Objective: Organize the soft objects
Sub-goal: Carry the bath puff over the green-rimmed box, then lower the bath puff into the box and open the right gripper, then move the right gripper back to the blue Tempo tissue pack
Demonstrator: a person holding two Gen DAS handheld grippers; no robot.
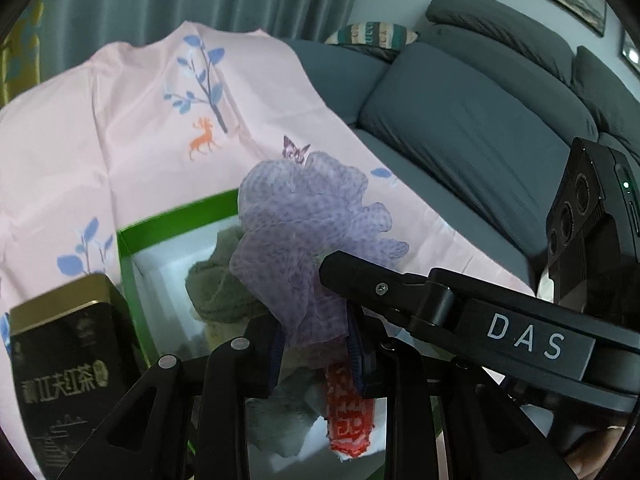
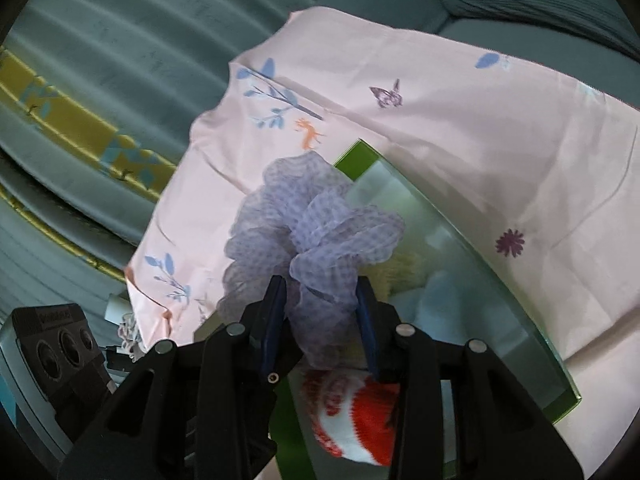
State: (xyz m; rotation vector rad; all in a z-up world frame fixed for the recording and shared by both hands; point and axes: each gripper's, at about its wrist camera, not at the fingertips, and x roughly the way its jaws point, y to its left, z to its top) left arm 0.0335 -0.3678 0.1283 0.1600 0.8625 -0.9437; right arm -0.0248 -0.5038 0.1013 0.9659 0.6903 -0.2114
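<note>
A lilac mesh bath pouf (image 1: 308,236) hangs over a green-rimmed box (image 1: 168,220). My left gripper (image 1: 316,344) is shut on its lower part. My right gripper (image 2: 322,312) is also shut on the pouf (image 2: 312,220) and reaches in from the right in the left wrist view (image 1: 340,268). Inside the box lie an olive-grey towel (image 1: 216,280) and a red-and-white knit piece (image 1: 348,416). The knit piece (image 2: 352,420) also shows below the right gripper, beside something pale yellow (image 2: 400,276).
The box (image 2: 552,400) sits on a pink printed cloth (image 1: 120,120). A black and gold tea tin (image 1: 60,368) stands left of the box. A dark grey sofa (image 1: 472,128) is at the right. Green curtains (image 2: 120,40) hang behind.
</note>
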